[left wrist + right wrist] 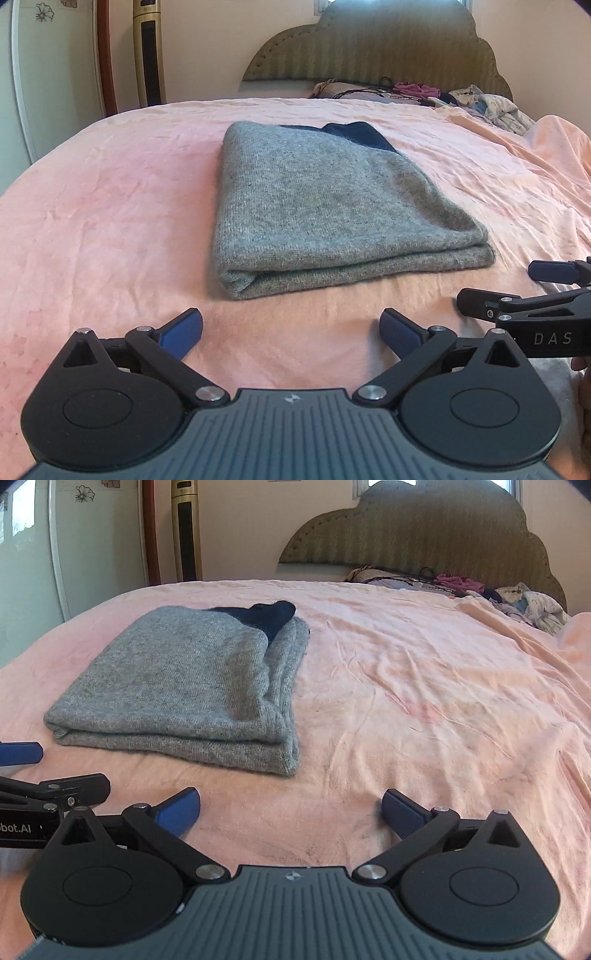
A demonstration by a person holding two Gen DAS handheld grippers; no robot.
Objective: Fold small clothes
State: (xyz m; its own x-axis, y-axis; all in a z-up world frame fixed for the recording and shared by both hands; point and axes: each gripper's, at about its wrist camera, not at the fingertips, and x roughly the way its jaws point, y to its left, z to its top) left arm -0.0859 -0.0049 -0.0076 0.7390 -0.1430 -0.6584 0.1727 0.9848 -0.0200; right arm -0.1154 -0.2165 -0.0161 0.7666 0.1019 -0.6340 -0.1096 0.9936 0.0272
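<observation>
Both grippers, left gripper [290,330] and right gripper [290,810], hang released and empty just before the folded sweater [332,206]. Folding appears complete. Next move likely calls for another garment from the clothes pile [495,107] beyond the sweater.

The folded grey knitted sweater [325,206] looked woolly and matt, with a dark navy knit part at its far end. The pink bed sheet [110,206] under it was soft, creased cloth. The far ribbed headboard [373,44] appeared fabric-covered. The left gripper [291,330] showed matt black plastic, blue pads and shiny metal pins.

Folded sweater [325,206] lies mid-bed [110,206], both tools just before its near edge, left tool [291,330] beside right tool [291,810]. Clothes pile [491,105], possibly loose laundry, by headboard [373,44] behind.
</observation>
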